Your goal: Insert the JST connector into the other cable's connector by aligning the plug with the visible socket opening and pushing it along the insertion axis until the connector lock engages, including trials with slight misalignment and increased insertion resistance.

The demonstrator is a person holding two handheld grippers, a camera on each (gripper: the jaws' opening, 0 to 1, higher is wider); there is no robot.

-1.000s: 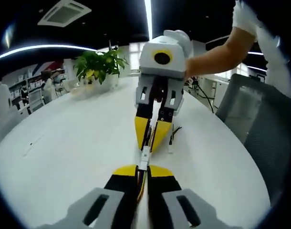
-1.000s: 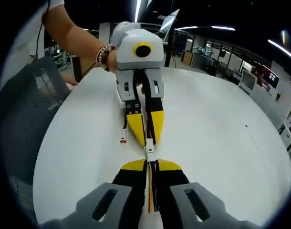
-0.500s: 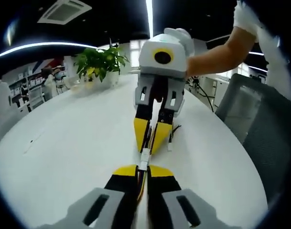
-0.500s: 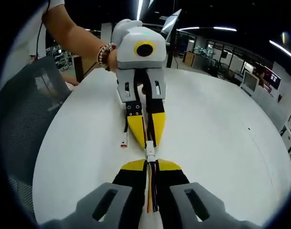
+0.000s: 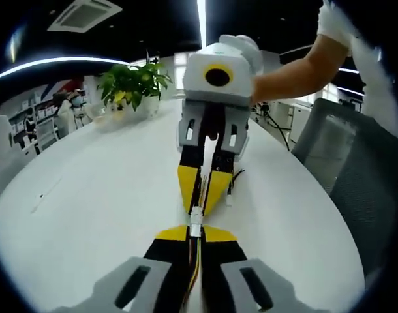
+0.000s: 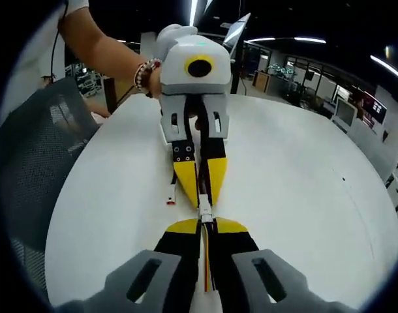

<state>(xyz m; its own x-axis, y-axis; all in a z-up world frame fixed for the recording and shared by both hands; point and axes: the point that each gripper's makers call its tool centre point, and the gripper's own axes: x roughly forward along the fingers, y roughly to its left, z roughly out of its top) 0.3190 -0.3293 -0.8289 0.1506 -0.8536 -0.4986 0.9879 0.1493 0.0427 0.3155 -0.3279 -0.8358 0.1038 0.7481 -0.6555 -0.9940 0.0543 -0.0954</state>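
Left gripper view: left tongs (image 5: 195, 233) pinched on white plug (image 5: 195, 217)
Right gripper view: right tongs (image 6: 205, 226) clamped on wires (image 6: 206, 261)
Bench (image 6: 284, 176): smooth, white, round

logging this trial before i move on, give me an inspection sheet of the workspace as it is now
surface: round white table, bare around the work.
job's things: small white JST connector pair sits between the two gripper tips; whether the lock has engaged cannot be told.
clutter: spare short cable with a small white plug lies on the table beside the grippers.
grippers: left gripper and right gripper, both yellow-tipped, face each other tip to tip, each shut on its cable.
cables: thin coloured wires run back between the right gripper's jaws.
surroundings: green potted plant at the far table edge; grey mesh chair; open office behind.
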